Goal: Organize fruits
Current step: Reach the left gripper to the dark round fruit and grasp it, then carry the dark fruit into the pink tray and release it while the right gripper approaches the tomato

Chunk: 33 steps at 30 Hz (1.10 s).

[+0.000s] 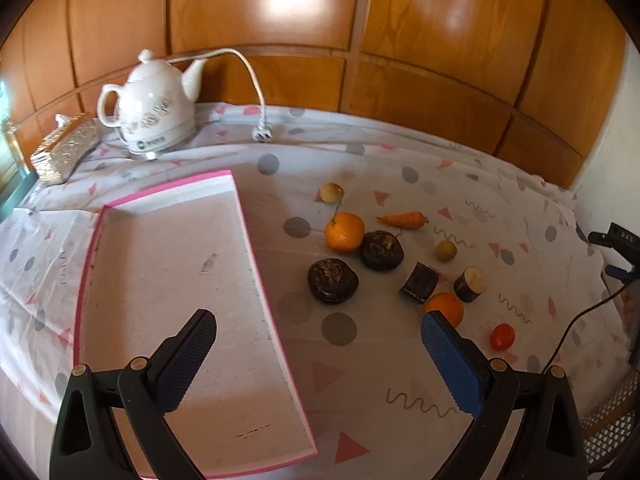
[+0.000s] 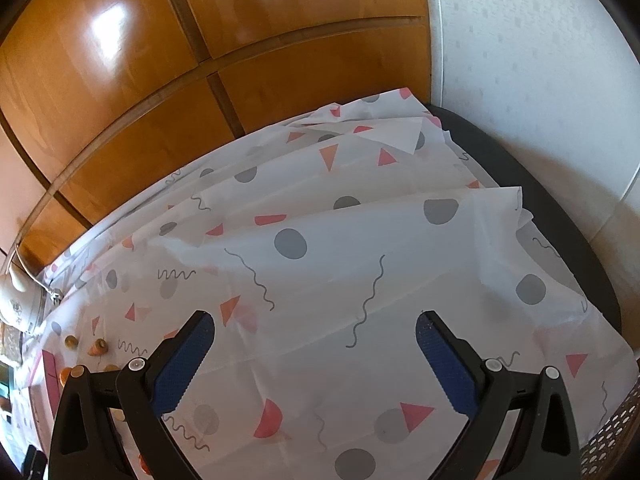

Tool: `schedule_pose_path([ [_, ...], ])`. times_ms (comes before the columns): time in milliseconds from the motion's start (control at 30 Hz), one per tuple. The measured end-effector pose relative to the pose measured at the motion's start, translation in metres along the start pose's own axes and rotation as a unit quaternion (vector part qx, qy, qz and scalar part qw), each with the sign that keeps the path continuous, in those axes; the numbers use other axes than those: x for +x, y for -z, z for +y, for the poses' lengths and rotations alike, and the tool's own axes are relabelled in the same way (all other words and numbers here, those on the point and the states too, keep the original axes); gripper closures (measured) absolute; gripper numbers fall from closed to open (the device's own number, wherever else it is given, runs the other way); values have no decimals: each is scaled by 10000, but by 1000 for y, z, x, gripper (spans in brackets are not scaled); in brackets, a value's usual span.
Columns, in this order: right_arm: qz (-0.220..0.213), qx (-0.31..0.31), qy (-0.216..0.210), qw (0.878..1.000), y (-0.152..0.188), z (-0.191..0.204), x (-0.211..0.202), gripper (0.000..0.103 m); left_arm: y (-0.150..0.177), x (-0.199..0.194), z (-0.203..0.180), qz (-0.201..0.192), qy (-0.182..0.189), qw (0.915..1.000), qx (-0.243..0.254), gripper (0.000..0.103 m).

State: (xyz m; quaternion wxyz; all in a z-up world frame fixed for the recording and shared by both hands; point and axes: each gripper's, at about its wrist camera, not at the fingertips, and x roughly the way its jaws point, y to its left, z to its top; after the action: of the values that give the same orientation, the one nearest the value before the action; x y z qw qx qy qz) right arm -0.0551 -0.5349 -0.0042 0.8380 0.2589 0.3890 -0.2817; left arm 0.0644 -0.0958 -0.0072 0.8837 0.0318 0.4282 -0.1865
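In the left wrist view a pink-rimmed tray (image 1: 96, 248) lies empty on the patterned cloth. Right of it lie several fruits: an orange (image 1: 344, 231), a second orange (image 1: 445, 307), two dark round fruits (image 1: 332, 281) (image 1: 382, 250), a small carrot (image 1: 404, 219), a red tomato (image 1: 502, 336), a pale onion-like bulb (image 1: 331, 192), a small green fruit (image 1: 446, 250) and two cut dark pieces (image 1: 420, 282) (image 1: 470, 279). My left gripper (image 1: 318, 334) is open and empty, above the tray's right edge. My right gripper (image 2: 314, 330) is open and empty over bare cloth; the carrot (image 2: 98, 347) shows far left.
A white ceramic kettle (image 1: 150, 108) with its cord and plug (image 1: 262, 134) stands at the back left, beside a glittery box (image 1: 64, 152). Wooden panelling (image 1: 320, 20) backs the table. A black cable (image 1: 580, 320) and device hang off the right edge. Folded cloth (image 2: 360, 152) bunches at the far right corner.
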Motion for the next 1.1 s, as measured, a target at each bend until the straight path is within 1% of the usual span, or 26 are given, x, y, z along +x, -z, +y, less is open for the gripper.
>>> schedule_pose_path([
  [67, 7, 20, -14, 10000, 0, -1, 0, 1, -6, 8, -4, 141, -59, 9996, 233, 0],
  [167, 23, -8, -6, 10000, 0, 0, 0, 1, -12, 15, -9, 249, -51, 9986, 473, 0],
  [233, 45, -36, -14, 10000, 0, 1, 0, 1, -16, 19, -10, 286, -9, 9982, 528, 0],
  [300, 29, -25, 9, 10000, 0, 1, 0, 1, -21, 24, -11, 287, -103, 9975, 632, 0],
  [367, -20, 45, 71, 10000, -1, -2, -2, 1, -25, 30, -12, 302, -124, 9968, 731, 3],
  [400, -54, 107, 111, 9999, -2, -4, -3, 1, -27, 33, -12, 346, -85, 9963, 788, 8],
  [433, -70, 155, 144, 9998, -2, -6, -4, 1, -29, 37, -13, 406, -33, 9955, 857, 15],
  [467, -69, 196, 165, 9996, -2, -8, -4, 1, -30, 42, -15, 464, -19, 9945, 939, 18],
  [500, -40, 234, 156, 9996, -2, -9, -3, 1, -31, 45, -16, 499, -5, 9937, 1001, 24],
  [600, 28, 242, 134, 9996, -2, -8, -1, 1, -34, 59, -21, 660, 112, 9904, 1209, 34],
  [800, 74, 170, 125, 9998, -1, -4, 2, 1, -34, 84, -31, 920, 12, 9832, 1579, 35],
  [833, 78, 176, 127, 9997, 0, -5, 2, 1, -34, 87, -31, 957, -23, 9825, 1599, 37],
  [867, 79, 180, 131, 9997, 0, -5, 2, 1, -34, 92, -31, 1020, -53, 9813, 1631, 42],
  [900, 81, 187, 135, 9997, -1, -5, 2, 1, -33, 96, -32, 1068, -66, 9802, 1663, 45],
  [967, 91, 199, 144, 9997, -1, -6, 3, 1, -32, 105, -33, 1144, -127, 9777, 1756, 46],
  [1033, 115, 187, 152, 9996, -1, -5, 4, 1, -30, 113, -32, 1259, -87, 9765, 1744, 54],
  [1067, 126, 174, 154, 9997, 0, -5, 4, 1, -28, 119, -32, 1343, -104, 9757, 1729, 56],
  [1100, 141, 159, 150, 9997, 0, -4, 5, 1, -27, 119, -32, 1309, -109, 9762, 1724, 56],
])
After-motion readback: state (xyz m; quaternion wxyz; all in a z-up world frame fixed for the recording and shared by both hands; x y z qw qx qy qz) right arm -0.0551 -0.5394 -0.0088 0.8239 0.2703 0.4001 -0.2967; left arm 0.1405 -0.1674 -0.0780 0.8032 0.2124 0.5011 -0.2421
